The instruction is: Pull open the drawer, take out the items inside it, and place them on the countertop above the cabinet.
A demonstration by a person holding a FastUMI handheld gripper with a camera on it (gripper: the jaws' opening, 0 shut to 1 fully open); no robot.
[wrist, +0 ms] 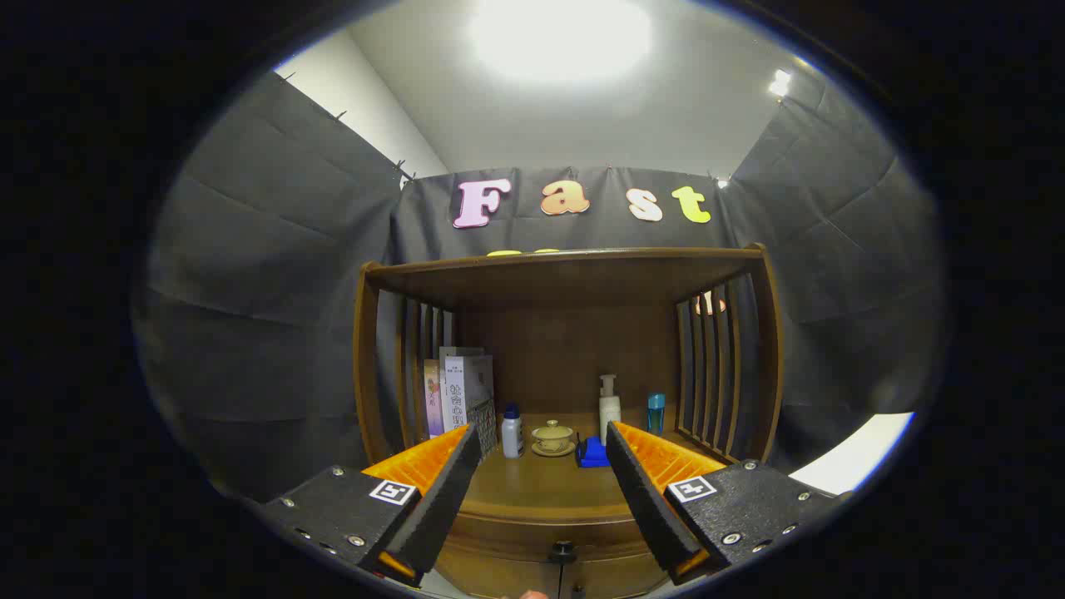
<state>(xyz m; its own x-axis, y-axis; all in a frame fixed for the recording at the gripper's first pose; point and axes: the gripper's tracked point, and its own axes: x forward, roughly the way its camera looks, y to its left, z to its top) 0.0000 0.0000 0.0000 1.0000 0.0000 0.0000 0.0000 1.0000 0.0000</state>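
My gripper (542, 441) is open, its two fingers spread wide with nothing between them, held in front of a wooden cabinet (566, 283). Low between the fingers I see the cabinet's front with a small dark knob (562, 551) on the drawer front (532, 574); the drawer looks closed and its contents are hidden. The countertop (541, 491) stretches just beyond the fingertips, under a wooden shelf roof with slatted sides.
On the countertop's back stand boxes (462, 389), a small white bottle with a blue cap (512, 433), a lidded tea cup on a saucer (552, 438), a blue object (592, 453), a pump bottle (609, 408) and a teal bottle (656, 413).
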